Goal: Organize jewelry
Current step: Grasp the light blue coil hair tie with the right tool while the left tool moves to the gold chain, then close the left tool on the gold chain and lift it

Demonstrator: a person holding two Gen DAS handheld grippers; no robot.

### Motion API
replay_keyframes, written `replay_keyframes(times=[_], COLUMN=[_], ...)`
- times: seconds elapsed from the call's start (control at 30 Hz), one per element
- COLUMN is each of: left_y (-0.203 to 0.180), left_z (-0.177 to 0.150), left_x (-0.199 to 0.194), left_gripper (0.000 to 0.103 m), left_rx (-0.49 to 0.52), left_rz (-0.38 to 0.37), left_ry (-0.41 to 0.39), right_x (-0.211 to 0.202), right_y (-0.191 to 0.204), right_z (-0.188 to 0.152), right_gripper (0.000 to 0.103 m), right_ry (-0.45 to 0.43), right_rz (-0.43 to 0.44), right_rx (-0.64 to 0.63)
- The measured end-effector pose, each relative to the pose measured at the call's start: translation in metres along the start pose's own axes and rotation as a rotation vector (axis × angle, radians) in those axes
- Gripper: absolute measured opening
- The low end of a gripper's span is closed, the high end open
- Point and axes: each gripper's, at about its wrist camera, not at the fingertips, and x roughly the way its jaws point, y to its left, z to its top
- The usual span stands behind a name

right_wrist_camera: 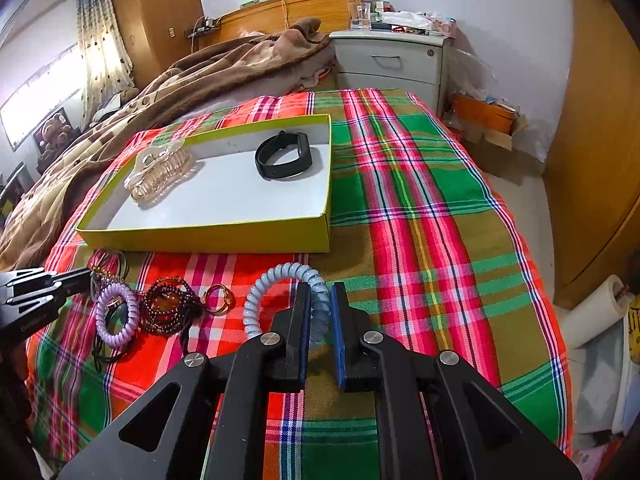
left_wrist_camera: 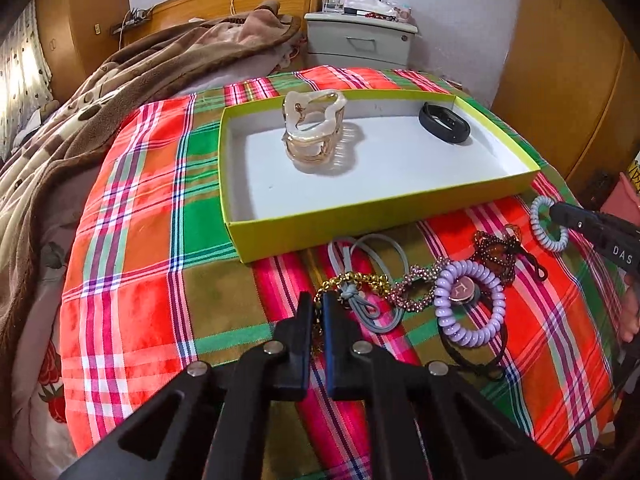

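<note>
A yellow-green box (left_wrist_camera: pixel 320 220) (right_wrist_camera: pixel 208 236) lies on the plaid cloth and holds a clear hair claw (left_wrist_camera: pixel 314 132) (right_wrist_camera: pixel 160 174) and a black wristband (left_wrist_camera: pixel 444 122) (right_wrist_camera: pixel 285 155). My left gripper (left_wrist_camera: pixel 319 300) is shut on a gold bead bracelet (left_wrist_camera: pixel 360 280) in front of the box. My right gripper (right_wrist_camera: pixel 320 292) (left_wrist_camera: pixel 560 210) is shut on a pale blue spiral hair tie (right_wrist_camera: pixel 264 292) (left_wrist_camera: pixel 548 222). Beside them lie a grey elastic (left_wrist_camera: pixel 372 252), a pink bead bracelet (left_wrist_camera: pixel 416 284), a lilac spiral tie (left_wrist_camera: pixel 468 300) (right_wrist_camera: pixel 116 312), a dark bead bracelet (left_wrist_camera: pixel 496 252) (right_wrist_camera: pixel 168 308) and a gold ring (right_wrist_camera: pixel 218 300).
The plaid cloth (left_wrist_camera: pixel 140 240) (right_wrist_camera: pixel 420 208) covers the bed end. A brown blanket (left_wrist_camera: pixel 100 92) is heaped to the left. A white nightstand (left_wrist_camera: pixel 360 38) (right_wrist_camera: pixel 392 64) stands behind. A wooden wardrobe (right_wrist_camera: pixel 592 160) is on the right.
</note>
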Motion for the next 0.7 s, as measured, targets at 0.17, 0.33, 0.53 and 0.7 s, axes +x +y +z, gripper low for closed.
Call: replay_keyframes(times=[0.17, 0.33, 0.53, 0.7], left_y=[0.005, 0.009, 0.013, 0.01], left_z=[-0.001, 0.002, 0.003, 0.011], left_x=[-0.01, -0.026, -0.032, -0.051], left_gripper=[0.005, 0.005, 0.005, 0.005], left_rx=[-0.033, -0.056, -0.073, -0.075], left_rz=[0.003, -0.004, -0.009, -0.059], left_ry=[-0.031, -0.085, -0.099, -0.161], right_x=[-0.005, -0.009, -0.014, -0.02], right_y=[0.0, 0.001, 0.001, 0.0], right_z=[0.0, 0.002, 0.001, 0.004], right_gripper=[0.01, 0.01, 0.01, 0.01], right_ry=[-0.012, -0.025, -0.038, -0.057], right_rz=[0.002, 0.005, 0.01, 0.01], right_rx=[0.001, 0.0, -0.002, 0.001])
